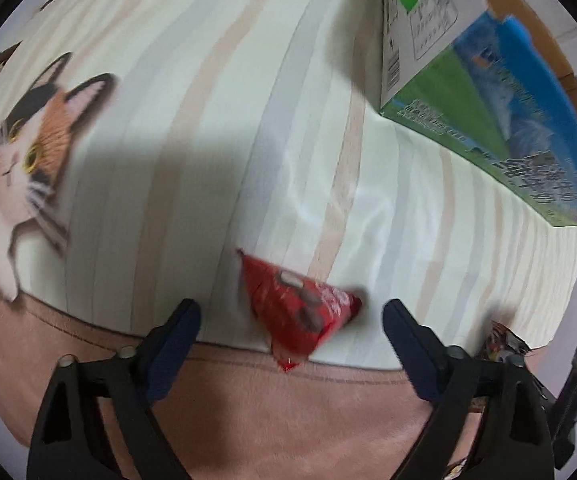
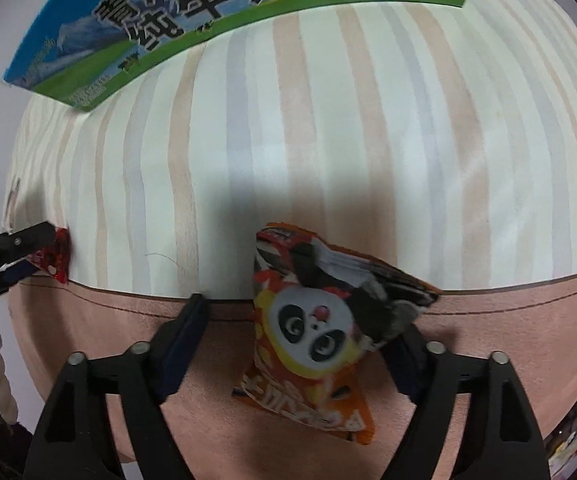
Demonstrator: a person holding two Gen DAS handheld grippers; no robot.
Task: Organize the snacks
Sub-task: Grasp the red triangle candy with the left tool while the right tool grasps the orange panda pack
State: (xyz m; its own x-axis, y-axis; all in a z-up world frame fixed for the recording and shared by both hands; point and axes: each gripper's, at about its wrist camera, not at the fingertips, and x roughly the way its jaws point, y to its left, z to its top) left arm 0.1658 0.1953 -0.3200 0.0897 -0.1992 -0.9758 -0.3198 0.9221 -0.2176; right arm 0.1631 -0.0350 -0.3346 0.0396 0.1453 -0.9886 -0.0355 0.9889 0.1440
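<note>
Hovering over a striped cloth [image 1: 208, 120] with a pink border band along its near edge, both claws pointing steeply down. At the far left edge of the cloth, a printed cat [image 1: 28, 152], no part of the job. Left gripper [image 1: 291, 312]: jaws apart, straddling a red snack packet [image 1: 296, 312] lying across the seam between stripes and pink band at the near edge; clear gaps on both sides, no pad touching. Farther right, at the far right corner of the cloth, a blue-and-green milk carton box [image 1: 488, 92] standing open-sided, probably the place for sorted snacks, though its inside is hidden. Right gripper [image 2: 300, 340]: jaws apart as well, around an orange panda snack bag [image 2: 320, 320] sprawled over the same near edge; left pad well clear, right pad hidden behind the bag's black corner, contact there impossible to tell.

Risks from here, as a judgement only:
- Puffy, slippery film on both packs; closing on a corner instead of the body likely to squeeze the pack out sideways.
- Panda bag sitting off-centre toward the right finger; an uneven close could shove or spin it toward the near edge and off the cloth.
- Soft cloth underneath; pads coming down too low could pinch fabric along with the packet and drag it.
- Both claws working close together on the near edge; a collision possible on lifting.
</note>
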